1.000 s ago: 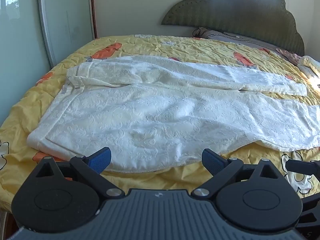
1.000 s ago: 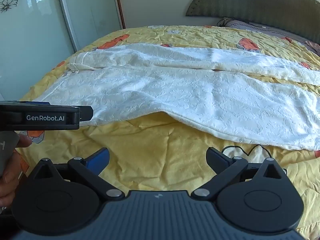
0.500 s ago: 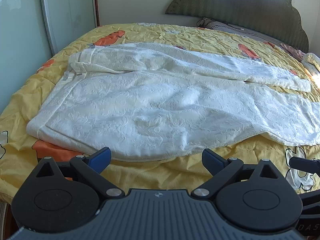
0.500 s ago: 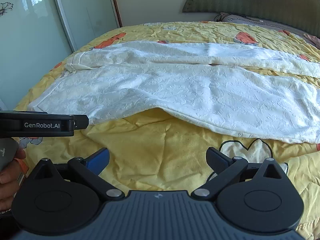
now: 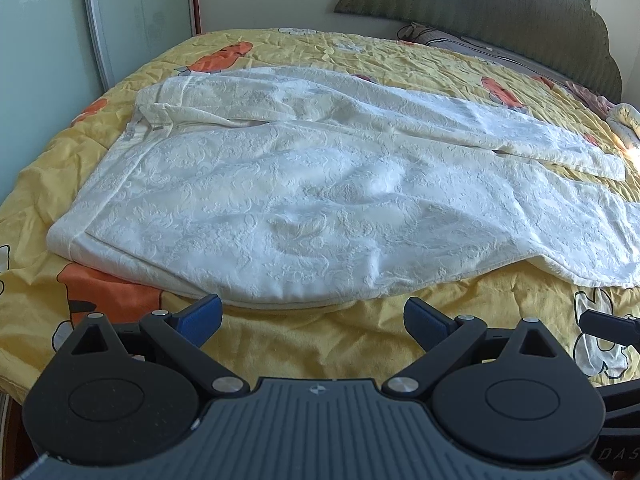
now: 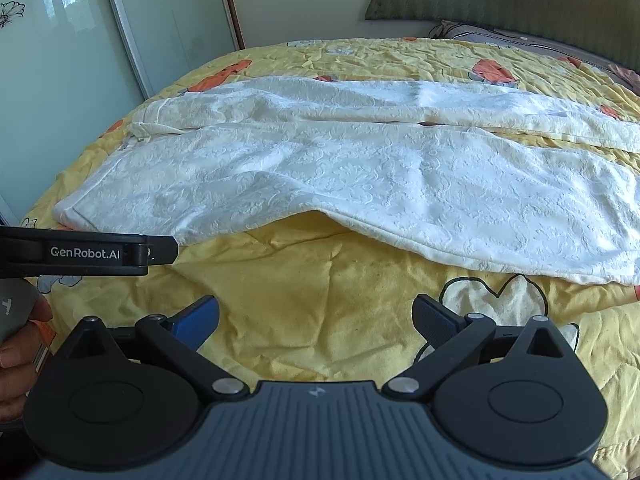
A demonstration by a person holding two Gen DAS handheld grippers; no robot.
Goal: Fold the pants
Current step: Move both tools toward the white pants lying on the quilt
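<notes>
White embossed pants (image 5: pixel 320 200) lie spread flat on a yellow bedspread (image 5: pixel 320 344), waistband at the left, both legs running right. They also show in the right wrist view (image 6: pixel 360 176). My left gripper (image 5: pixel 313 318) is open and empty, just short of the near edge of the seat part. My right gripper (image 6: pixel 316 318) is open and empty above bare bedspread (image 6: pixel 312 288), short of the near leg's lower edge. The left gripper's side shows at the left of the right wrist view (image 6: pixel 92 252).
A dark green padded headboard (image 5: pixel 480 12) stands at the far end, with pillows (image 5: pixel 452 40) below it. Frosted glass wardrobe doors (image 6: pixel 80 60) run along the bed's left side. The bed's near edge lies under both grippers.
Both grippers have moved forward and a little lower toward the pants. The pants have not moved. Both stay open.
</notes>
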